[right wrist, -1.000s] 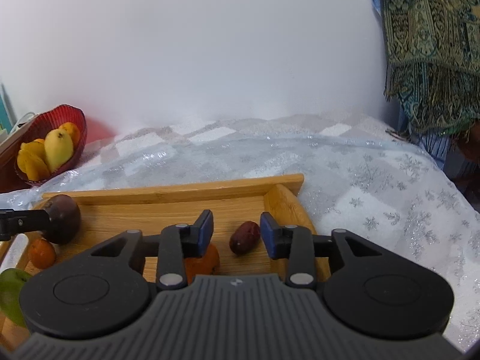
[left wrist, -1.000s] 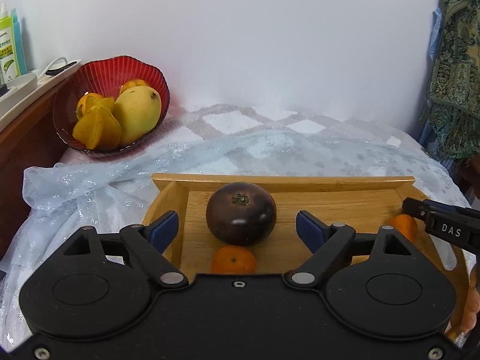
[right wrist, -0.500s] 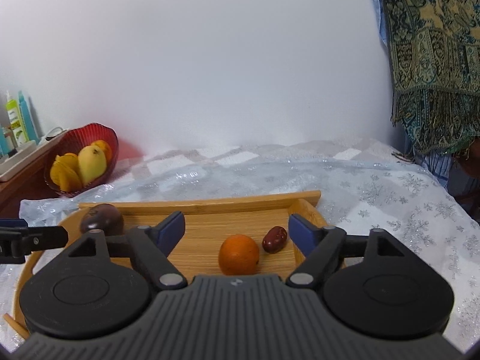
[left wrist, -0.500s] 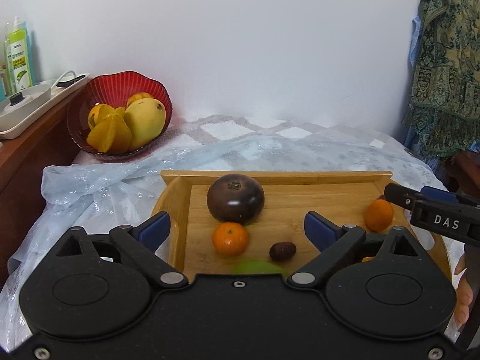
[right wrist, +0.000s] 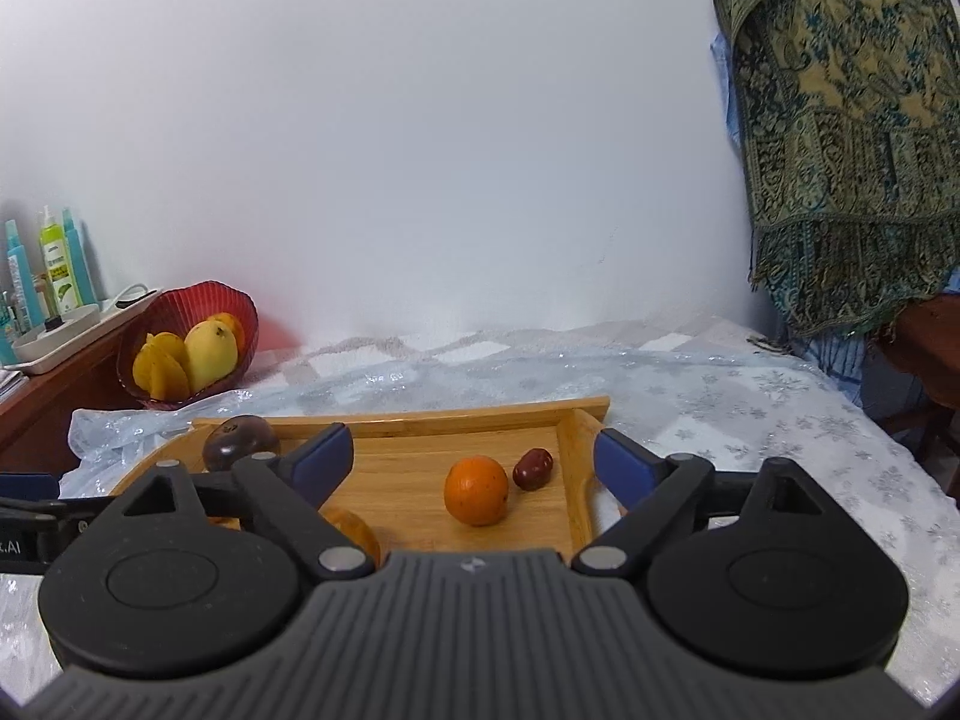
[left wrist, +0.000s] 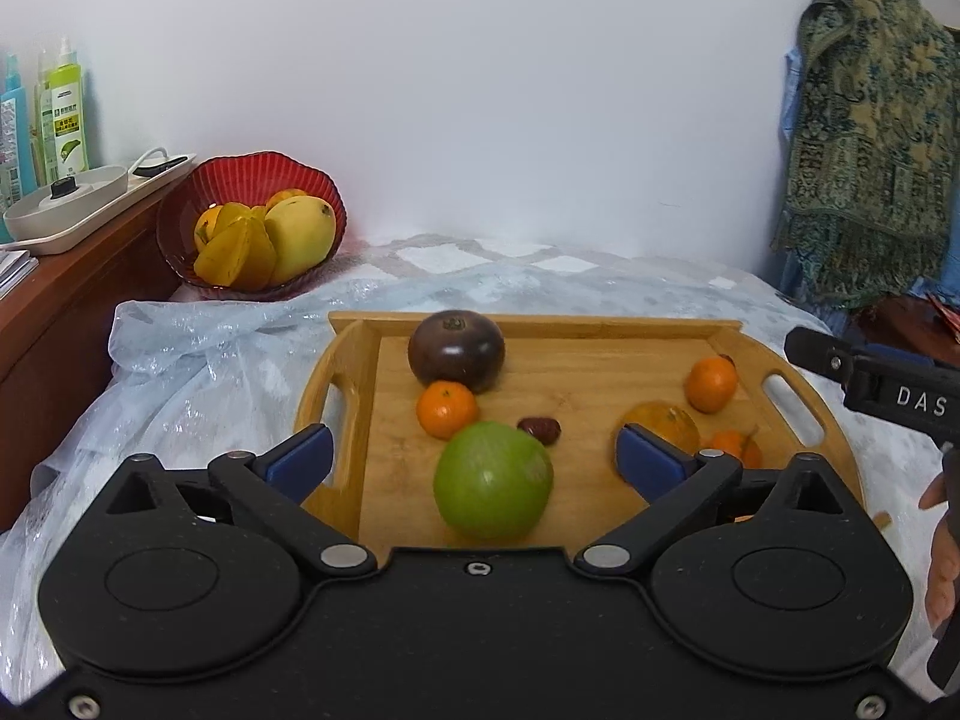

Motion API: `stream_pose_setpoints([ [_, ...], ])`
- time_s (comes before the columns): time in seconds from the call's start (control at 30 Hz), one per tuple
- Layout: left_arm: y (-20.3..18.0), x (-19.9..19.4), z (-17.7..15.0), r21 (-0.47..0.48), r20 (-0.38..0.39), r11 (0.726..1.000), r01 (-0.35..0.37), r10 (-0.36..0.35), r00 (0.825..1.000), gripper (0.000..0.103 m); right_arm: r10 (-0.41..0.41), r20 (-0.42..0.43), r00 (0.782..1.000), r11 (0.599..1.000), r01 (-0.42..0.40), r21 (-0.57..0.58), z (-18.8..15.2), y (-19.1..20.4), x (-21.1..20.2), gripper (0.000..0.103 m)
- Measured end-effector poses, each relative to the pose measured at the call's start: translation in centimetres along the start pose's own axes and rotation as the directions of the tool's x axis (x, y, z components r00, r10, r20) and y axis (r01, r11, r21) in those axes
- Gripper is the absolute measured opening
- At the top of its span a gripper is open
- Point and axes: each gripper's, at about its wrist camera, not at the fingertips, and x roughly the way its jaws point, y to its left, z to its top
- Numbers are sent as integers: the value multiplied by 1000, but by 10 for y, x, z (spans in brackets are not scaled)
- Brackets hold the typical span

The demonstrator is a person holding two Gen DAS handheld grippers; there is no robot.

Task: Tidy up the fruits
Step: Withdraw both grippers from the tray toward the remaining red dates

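Note:
A wooden tray [left wrist: 354, 360] lies on the covered table. On it are a dark purple fruit [left wrist: 456, 351], a green fruit [left wrist: 492, 483], several oranges, among them one [left wrist: 447, 417] next to the purple fruit, and a small red date [left wrist: 540, 429]. My left gripper [left wrist: 474, 459] hovers over the tray's near edge with its jaws opening; the green fruit sits between the fingers, untouched. My right gripper [right wrist: 474, 459] is near the tray's right end [right wrist: 579, 468], jaws opening, with an orange [right wrist: 477, 489] and a date [right wrist: 533, 468] lying free ahead of it.
A red bowl [left wrist: 252, 180] with a mango and yellow fruit stands at the back left against the wall. Beside it is a wooden shelf [left wrist: 66, 276] with bottles and a white dish. A patterned cloth [left wrist: 870, 138] hangs at the right.
Both grippers have drawn back from the tray and their jaws have widened. The green fruit came into the left wrist view. The orange now lies free of the right gripper's fingers.

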Motion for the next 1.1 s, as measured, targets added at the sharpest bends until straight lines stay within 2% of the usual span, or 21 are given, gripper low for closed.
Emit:
stream_pose_setpoints([
  [0.3, -11, -33, -34, 28, 42, 999, 31, -32, 999, 102, -12, 18, 1000, 999, 12, -48, -28, 12, -39, 99],
  [0.53, -17, -58, -60, 68, 115, 996, 60, -67, 991, 102, -28, 29, 999, 996, 31, -83, -61, 19, -80, 103],
  [0.67, -23, -61, -72, 102, 97, 991, 86, -96, 991, 102, -26, 22, 999, 995, 28, -98, -77, 21, -98, 103],
  [0.77, -27, -61, -80, 132, 72, 985, 112, -122, 990, 102, -23, 19, 1000, 988, 26, -154, -90, 29, -107, 103],
  [0.93, -32, -62, -89, 180, 14, 961, 209, -215, 976, 89, 11, -37, 999, 971, -20, -240, -110, 43, -112, 102],
  [1.03, -39, -61, -95, 209, -5, 949, 235, -239, 971, 83, 30, -70, 997, 965, -47, -259, -118, 46, -110, 98],
  [1.1, -43, -60, -98, 222, -15, 944, 244, -247, 969, 75, 38, -87, 995, 962, -60, -265, -123, 46, -110, 91],
])
